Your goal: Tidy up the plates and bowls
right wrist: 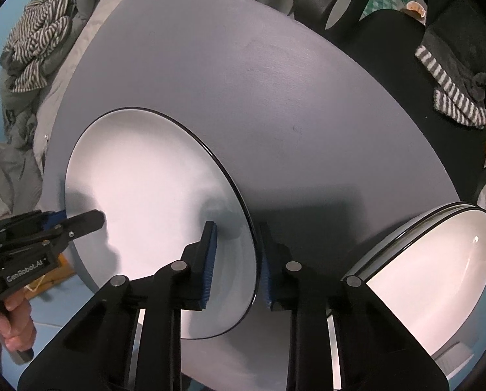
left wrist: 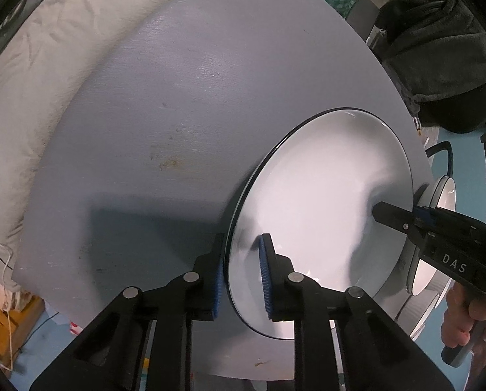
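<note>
We pinch the white plate (left wrist: pixel 321 215) by opposite rims, left claw (left wrist: pixel 243 273) and right claw (right wrist: pixel 236 267) astride, ready to lift it level toward the stack (right wrist: pixel 438 260).

A round grey table (left wrist: pixel 184 104) filled most of both views, its top scuffed and stained near the middle. Beyond its far edge lay a cream quilt (left wrist: pixel 47 65) and a striped garment (right wrist: pixel 37 42). The floor (left wrist: pixel 464 176) was light blue. A dark chair (right wrist: pixel 389 42) carrying a striped towel (right wrist: pixel 451 97) stood beside the table's right edge.
</note>
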